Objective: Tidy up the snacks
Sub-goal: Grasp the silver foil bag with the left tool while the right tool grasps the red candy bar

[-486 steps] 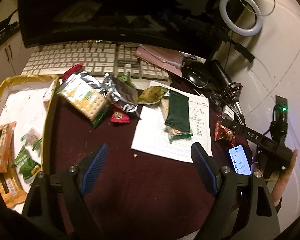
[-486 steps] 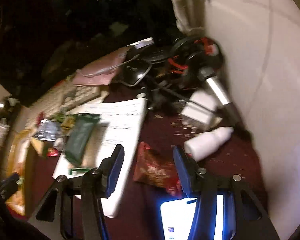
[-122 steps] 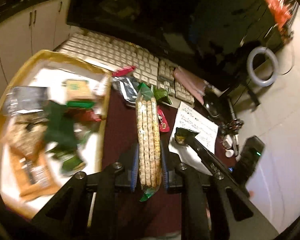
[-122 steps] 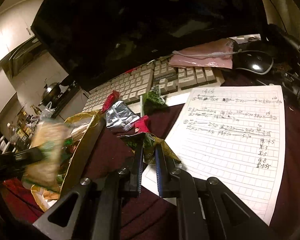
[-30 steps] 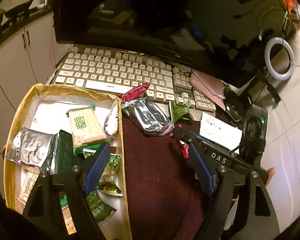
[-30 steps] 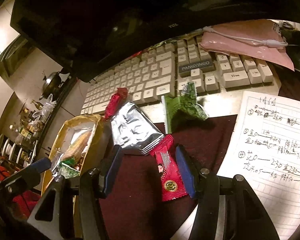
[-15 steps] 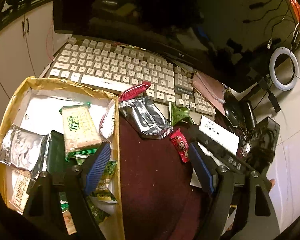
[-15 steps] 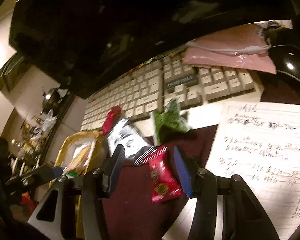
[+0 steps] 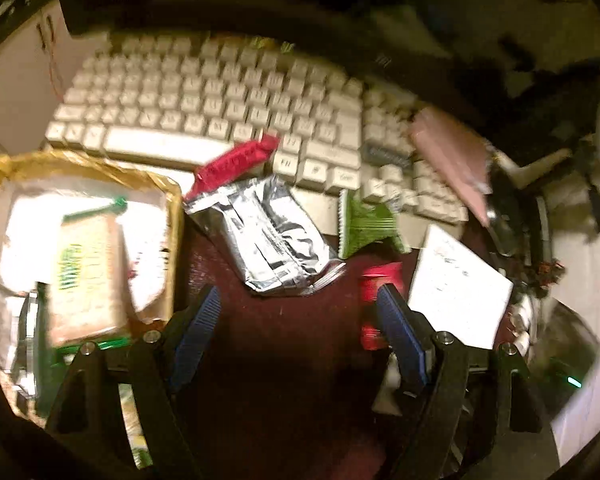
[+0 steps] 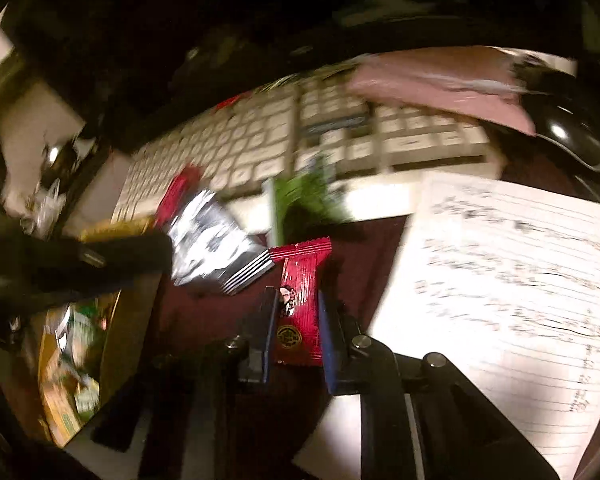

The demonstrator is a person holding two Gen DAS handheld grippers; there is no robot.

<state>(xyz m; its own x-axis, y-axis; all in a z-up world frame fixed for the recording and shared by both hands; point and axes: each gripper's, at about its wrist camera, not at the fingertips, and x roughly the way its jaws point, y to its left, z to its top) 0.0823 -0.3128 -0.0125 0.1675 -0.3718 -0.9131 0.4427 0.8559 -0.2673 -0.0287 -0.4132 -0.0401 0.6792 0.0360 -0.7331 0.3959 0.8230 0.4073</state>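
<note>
Red foil, small flat snack packet with a gold seal [image 10: 299,312], sits between the blue pads of the right gripper [image 10: 296,330]; jaws have just been closing and now pinch its two long edges, packet low over the maroon cloth desk surface [image 9: 284,360] beside the white lined handwritten sheet [image 10: 500,288]. Left gripper [image 9: 300,332] hangs wide open and empty above the cloth, pointed toward the crinkled silver foil pouch [image 9: 272,240]. Risks, as judged: edge grip on slick foil is thin, so the packet may buckle, twist or slide out on the lift, most likely if swung fast toward the yellow-rimmed cardboard tray [image 9: 172,216] already holding a pale green-printed cracker pack [image 9: 84,268]. Packet's top crimp lies touching or just beside the silver pouch corner; a drag could pull the pouch along. Left gripper's path crosses close to the right one, so a collision is possible. Green crinkled packet [image 9: 364,224] and long red wrapper [image 9: 236,160] rest against the beige keyboard [image 9: 220,96], both not yet sorted; frames blurred, contact details uncertain
</note>
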